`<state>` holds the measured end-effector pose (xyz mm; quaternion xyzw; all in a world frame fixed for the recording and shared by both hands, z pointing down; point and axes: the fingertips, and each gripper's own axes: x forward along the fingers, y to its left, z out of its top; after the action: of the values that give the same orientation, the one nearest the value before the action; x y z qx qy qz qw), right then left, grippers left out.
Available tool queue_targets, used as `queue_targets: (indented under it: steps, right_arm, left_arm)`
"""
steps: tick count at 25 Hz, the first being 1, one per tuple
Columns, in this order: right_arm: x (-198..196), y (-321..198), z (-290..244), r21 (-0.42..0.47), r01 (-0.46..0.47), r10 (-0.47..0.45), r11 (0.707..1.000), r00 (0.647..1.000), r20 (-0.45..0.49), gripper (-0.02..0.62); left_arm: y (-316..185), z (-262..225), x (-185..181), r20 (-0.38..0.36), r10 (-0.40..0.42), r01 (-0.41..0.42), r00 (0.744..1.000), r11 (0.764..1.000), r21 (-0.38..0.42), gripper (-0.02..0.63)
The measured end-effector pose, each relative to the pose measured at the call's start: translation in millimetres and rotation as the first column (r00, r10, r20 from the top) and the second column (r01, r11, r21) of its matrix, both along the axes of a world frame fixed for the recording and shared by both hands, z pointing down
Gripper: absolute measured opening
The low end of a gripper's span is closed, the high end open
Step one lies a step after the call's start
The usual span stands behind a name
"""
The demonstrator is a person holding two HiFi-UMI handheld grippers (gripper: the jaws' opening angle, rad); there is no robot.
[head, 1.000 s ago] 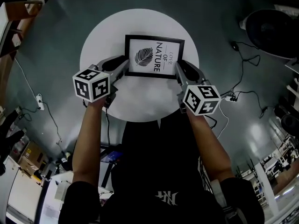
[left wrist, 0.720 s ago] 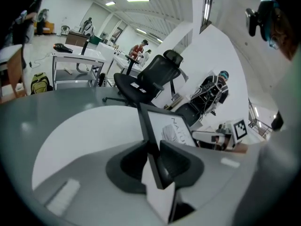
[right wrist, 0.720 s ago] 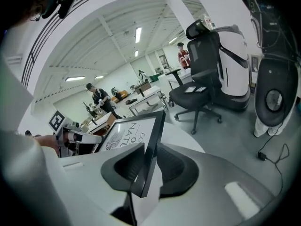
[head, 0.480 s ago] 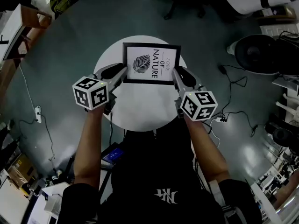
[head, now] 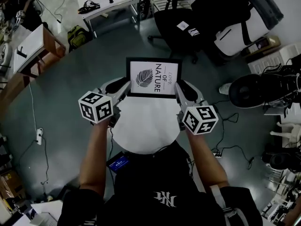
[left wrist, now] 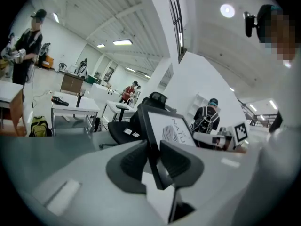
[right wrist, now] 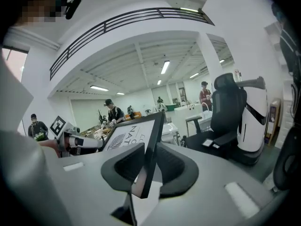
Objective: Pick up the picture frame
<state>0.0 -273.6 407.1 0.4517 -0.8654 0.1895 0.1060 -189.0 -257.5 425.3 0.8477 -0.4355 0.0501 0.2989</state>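
The black-bordered rectangular picture frame [head: 154, 77], with its white leaf print, hangs between the two grippers, its long axis running straight across from one to the other. The left gripper [head: 123, 85] has its fingers [left wrist: 181, 160] closed on the frame's left short edge, one pad on the printed face and one on the back. The right gripper [head: 180, 87] clamps the right short edge the same way, its fingers [right wrist: 124, 166] pressed on either side of the black border. Both grips sit near the corners closest to the person, so most of the frame stands out beyond the fingertips. Neither hand is nearer: the frame is shared evenly. In the head view it overlaps the far rim of the round white counter [head: 141, 131]. It seems to be off the top, though how far clear is hard to judge from that steep angle. Any coming move, I judge, needs both hands travelling together, since twisting about that long axis would strain two thin edge grips.
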Motion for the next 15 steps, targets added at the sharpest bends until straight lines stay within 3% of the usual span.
queue_targets:
  steps: [7,15]
  right_arm:
    - [-11,4,-117,0.188,0.048,-0.052,0.981,0.999,0.015,0.078]
    - [3,48,-197,0.332,0.067,-0.097,0.941,0.993,0.073,0.078]
  left_arm:
    - [8,-113,-10,0.012,-0.038,0.035,0.999,0.982,0.183,0.083]
    - [58,-203,2,0.033,-0.102,0.085,0.994,0.937,0.340,0.081]
